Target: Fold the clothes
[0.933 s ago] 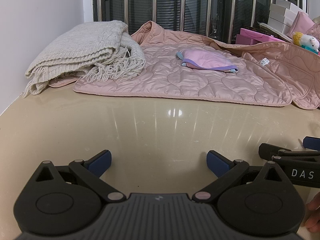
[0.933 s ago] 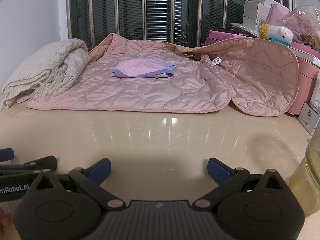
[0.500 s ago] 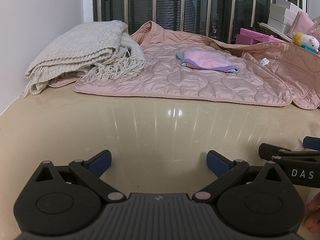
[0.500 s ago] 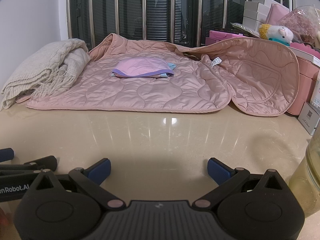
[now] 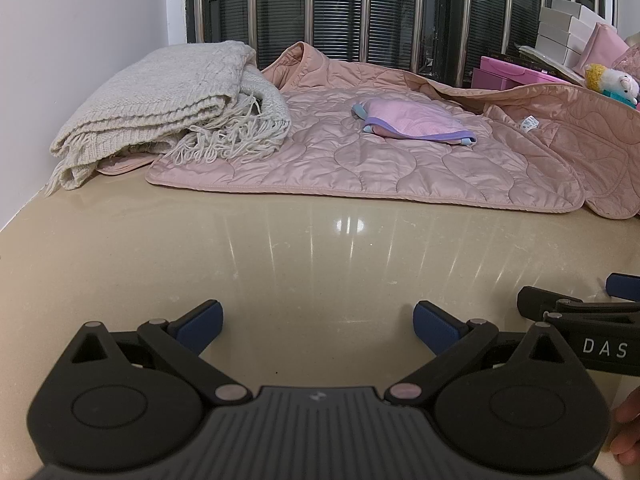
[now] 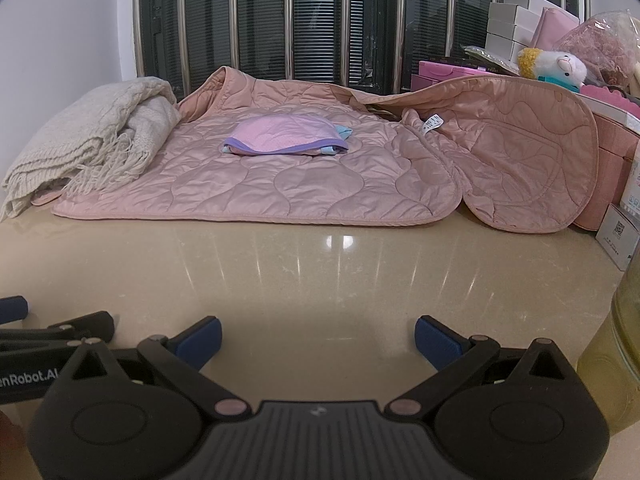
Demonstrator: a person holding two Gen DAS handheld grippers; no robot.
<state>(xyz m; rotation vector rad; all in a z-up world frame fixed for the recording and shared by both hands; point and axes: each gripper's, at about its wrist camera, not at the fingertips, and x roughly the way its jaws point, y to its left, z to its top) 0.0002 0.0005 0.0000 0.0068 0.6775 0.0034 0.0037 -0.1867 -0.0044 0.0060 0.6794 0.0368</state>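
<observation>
1. The beige countertop [image 5: 320, 264] stretches ahead of me, glossy, with a ceiling light reflected on its bare near half.
2. A pink quilted jacket [image 6: 280, 184] lies spread flat across the far half of the counter, lining up, its collar toward the barred window [image 6: 320, 16]. Its right front panel [image 6: 520, 152] stands tilted, leaning on the pink boxes [image 6: 612, 152] beside it, with a white care label [image 6: 433, 123] showing at the fold.
3. A cream knitted throw [image 5: 160, 104], folded with its fringe hanging out, sits at the jacket's left edge and overlaps the jacket's left side.
4. A small pink garment [image 6: 286, 141] with purple trim and a bit of light blue lies folded on the middle of the jacket.
5. Stacked white boxes [image 6: 516, 20] and a plush toy [image 6: 554, 65] crowd the right rear corner; what the boxes hold I cannot tell.
6. A yellowish translucent jar [image 6: 616, 352] stands at my right edge, contents unclear.
7. My left gripper [image 5: 318, 322] rests low over the bare counter, blue pads spread wide, holding nothing.
8. My right gripper [image 6: 318, 330] sits just beside it, likewise spread and empty, well short of the jacket.
</observation>
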